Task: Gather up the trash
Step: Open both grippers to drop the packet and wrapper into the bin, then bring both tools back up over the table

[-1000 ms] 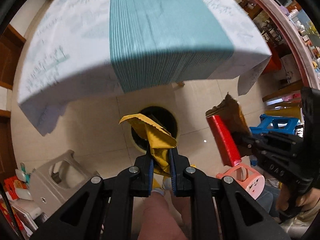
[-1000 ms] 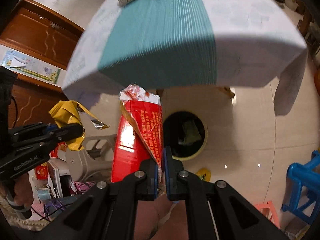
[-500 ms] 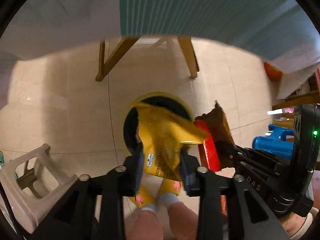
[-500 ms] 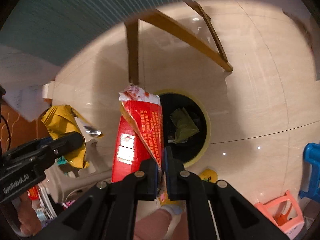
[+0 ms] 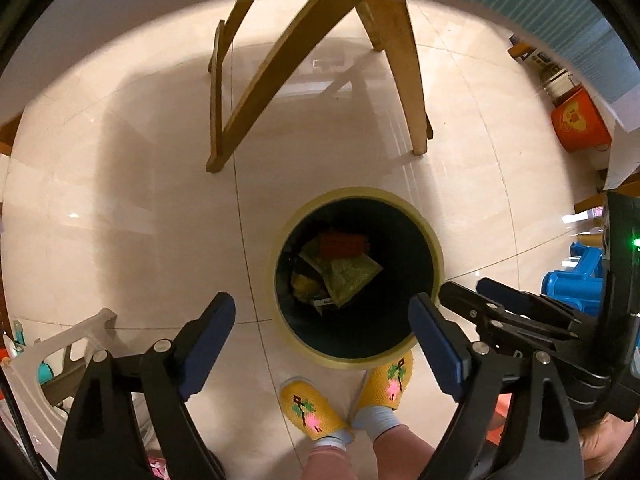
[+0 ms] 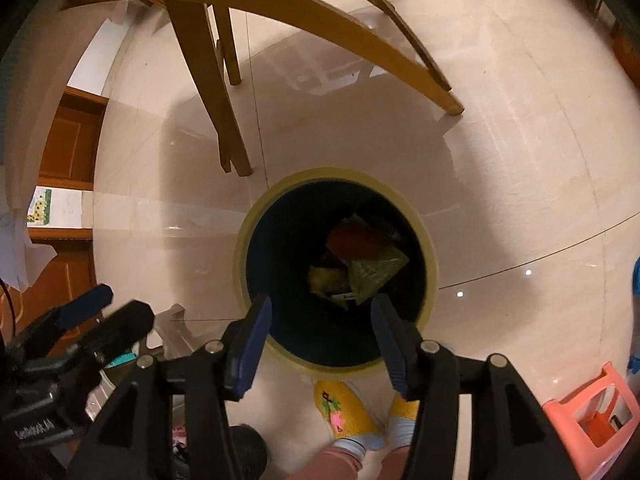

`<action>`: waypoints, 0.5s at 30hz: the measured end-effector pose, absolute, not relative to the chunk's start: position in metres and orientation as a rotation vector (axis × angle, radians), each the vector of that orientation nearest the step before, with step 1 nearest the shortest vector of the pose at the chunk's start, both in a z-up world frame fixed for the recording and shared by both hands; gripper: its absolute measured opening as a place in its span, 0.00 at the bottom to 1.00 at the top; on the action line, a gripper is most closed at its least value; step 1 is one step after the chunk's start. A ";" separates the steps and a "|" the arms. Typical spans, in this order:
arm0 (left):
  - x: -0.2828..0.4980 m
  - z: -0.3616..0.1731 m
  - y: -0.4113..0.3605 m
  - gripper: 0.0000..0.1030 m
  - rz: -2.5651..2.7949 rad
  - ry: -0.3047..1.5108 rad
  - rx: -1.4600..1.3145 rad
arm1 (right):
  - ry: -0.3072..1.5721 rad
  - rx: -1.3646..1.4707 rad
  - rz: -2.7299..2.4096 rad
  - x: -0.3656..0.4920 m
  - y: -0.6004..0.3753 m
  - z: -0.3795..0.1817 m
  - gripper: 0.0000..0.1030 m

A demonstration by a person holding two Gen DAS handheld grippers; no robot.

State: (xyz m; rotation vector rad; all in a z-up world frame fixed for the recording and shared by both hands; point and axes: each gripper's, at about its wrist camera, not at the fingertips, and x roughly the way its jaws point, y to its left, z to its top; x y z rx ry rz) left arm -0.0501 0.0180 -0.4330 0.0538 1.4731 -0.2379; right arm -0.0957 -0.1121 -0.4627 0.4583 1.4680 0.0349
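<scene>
A round trash bin with a pale yellow rim [image 5: 416,208] [image 6: 240,248] stands on the tiled floor below both grippers. Inside it lie a red packet [image 5: 344,243] [image 6: 358,240], a greenish wrapper [image 5: 352,276] [image 6: 376,272] and a yellow wrapper [image 5: 304,284] [image 6: 326,278]. My left gripper [image 5: 322,334] is open wide and empty above the bin. My right gripper [image 6: 320,336] is open and empty above the bin's near edge. The right gripper also shows in the left wrist view [image 5: 480,296], and the left gripper in the right wrist view [image 6: 108,308].
Wooden table legs [image 5: 400,60] [image 6: 208,92] stand just beyond the bin. The person's yellow slippers [image 5: 312,408] [image 6: 348,408] are at its near side. A grey stool [image 5: 60,352] is at the left; a blue stool [image 5: 576,280], a pink stool [image 6: 596,412] and an orange box [image 5: 580,124] are at the right.
Both grippers opened over the bin. The yellow wrapper left my left gripper and the red packet left my right gripper; both now lie inside the bin. Both cameras tilted down towards the floor.
</scene>
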 end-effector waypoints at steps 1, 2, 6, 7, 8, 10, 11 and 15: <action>-0.050 -0.427 0.019 0.85 -0.242 1.467 0.054 | 1.464 0.448 0.034 -0.098 -0.112 -0.458 0.54; -0.050 -0.420 0.020 0.85 -0.248 1.462 0.054 | 1.458 0.443 0.034 -0.100 -0.112 -0.451 0.54; -0.050 -0.390 0.022 0.85 -0.263 1.431 0.062 | 1.437 0.429 0.033 -0.103 -0.115 -0.425 0.54; -0.049 -0.380 0.021 0.85 -0.269 1.422 0.065 | 1.426 0.432 0.032 -0.105 -0.115 -0.414 0.54; -0.049 -0.370 0.021 0.85 -0.276 1.414 0.066 | 1.419 0.438 0.028 -0.106 -0.116 -0.405 0.54; -0.046 -0.347 0.018 0.85 -0.290 1.386 0.069 | 1.410 0.453 0.018 -0.108 -0.118 -0.392 0.54; -0.044 -0.336 0.016 0.85 -0.298 1.372 0.073 | 1.401 0.470 0.019 -0.108 -0.121 -0.383 0.54; -0.043 -0.279 0.005 0.85 -0.340 1.294 0.097 | 1.381 0.482 0.014 -0.112 -0.124 -0.346 0.54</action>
